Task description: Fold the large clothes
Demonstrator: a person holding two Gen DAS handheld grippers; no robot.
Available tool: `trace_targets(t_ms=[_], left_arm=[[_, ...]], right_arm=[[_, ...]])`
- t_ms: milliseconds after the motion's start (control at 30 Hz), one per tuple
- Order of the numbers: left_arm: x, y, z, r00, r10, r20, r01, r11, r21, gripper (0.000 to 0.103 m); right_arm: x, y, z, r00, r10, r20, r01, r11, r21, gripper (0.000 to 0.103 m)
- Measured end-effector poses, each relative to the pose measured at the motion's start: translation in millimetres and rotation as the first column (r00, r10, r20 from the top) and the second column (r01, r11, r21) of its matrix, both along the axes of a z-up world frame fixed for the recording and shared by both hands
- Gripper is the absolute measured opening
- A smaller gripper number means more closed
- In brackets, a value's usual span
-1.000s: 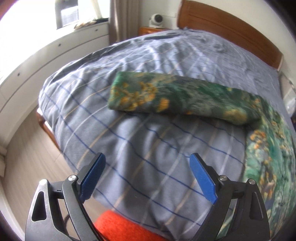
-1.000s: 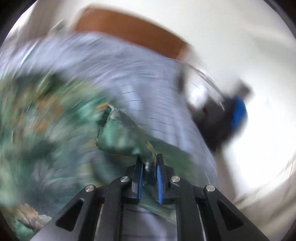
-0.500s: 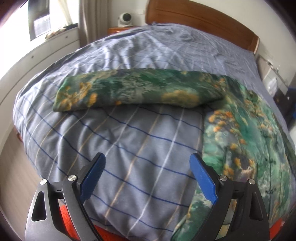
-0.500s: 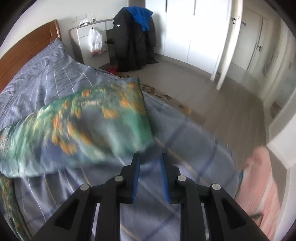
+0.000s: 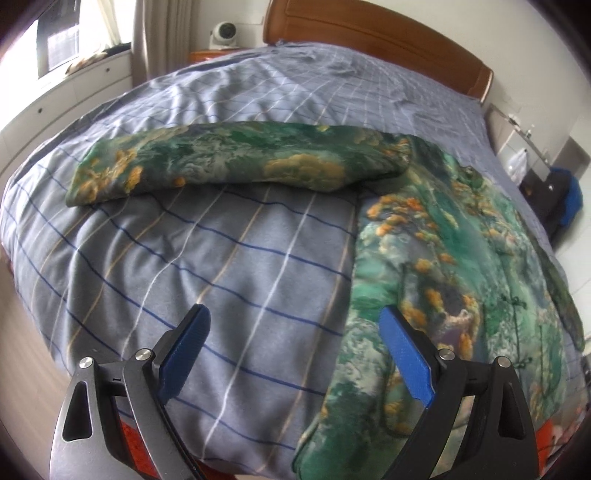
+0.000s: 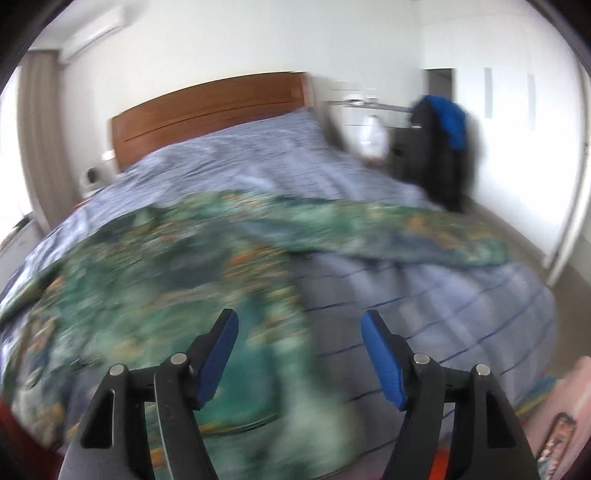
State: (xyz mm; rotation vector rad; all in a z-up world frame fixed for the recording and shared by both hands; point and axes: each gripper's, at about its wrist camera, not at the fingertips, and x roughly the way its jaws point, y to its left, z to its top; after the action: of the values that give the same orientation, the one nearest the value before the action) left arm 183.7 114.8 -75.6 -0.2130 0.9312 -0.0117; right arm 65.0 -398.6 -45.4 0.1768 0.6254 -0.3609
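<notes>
A large green garment with orange and yellow print (image 5: 443, 258) lies spread on the bed. One sleeve (image 5: 229, 166) stretches out to the left across the blue checked duvet (image 5: 221, 266). My left gripper (image 5: 291, 347) is open and empty above the duvet, its right finger over the garment's near edge. In the blurred right wrist view the garment (image 6: 147, 280) covers the left and middle, with its other sleeve (image 6: 424, 229) reaching right. My right gripper (image 6: 299, 343) is open and empty above the garment's near edge.
A wooden headboard (image 5: 369, 33) stands at the far end of the bed. A dark jacket with a blue piece (image 6: 443, 147) hangs beside a white cabinet at the right. White drawers (image 5: 55, 99) and a window run along the left. Floor (image 6: 554, 273) lies right of the bed.
My right gripper let go of the garment, opened wide and swung back toward the bed. My left gripper stayed open and turned right, bringing the garment's body into view.
</notes>
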Motion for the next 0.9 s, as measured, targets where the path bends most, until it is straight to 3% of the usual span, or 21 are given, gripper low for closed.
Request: trace_targets(t_ms=[200, 500, 800, 900], left_arm=[[-8.3, -6.9, 1.3, 1.000, -0.020, 0.013, 0.020, 1.000, 0.008, 0.094], [-18.6, -16.3, 11.3, 0.997, -0.028, 0.069, 0.028, 1.000, 0.009, 0.096], [-34.9, -37.0, 41.2, 0.970, -0.025, 0.243, 0.009, 0.998, 0.064, 0.101], [-36.9, -43.1, 49.2, 0.964, -0.055, 0.259, 0.041, 0.998, 0.057, 0.101]], right_arm=[[-1.0, 50.2, -32.1, 0.990, 0.136, -0.047, -0.136, 0.991, 0.000, 0.069], [-4.9, 89.7, -23.2, 0.972, 0.233, -0.028, -0.234, 0.971, -0.038, 0.069], [-9.3, 109.5, -7.3, 0.959, 0.282, 0.001, -0.281, 0.957, -0.068, 0.083], [-8.6, 114.2, -8.1, 0.956, 0.294, -0.005, -0.293, 0.953, -0.075, 0.089]])
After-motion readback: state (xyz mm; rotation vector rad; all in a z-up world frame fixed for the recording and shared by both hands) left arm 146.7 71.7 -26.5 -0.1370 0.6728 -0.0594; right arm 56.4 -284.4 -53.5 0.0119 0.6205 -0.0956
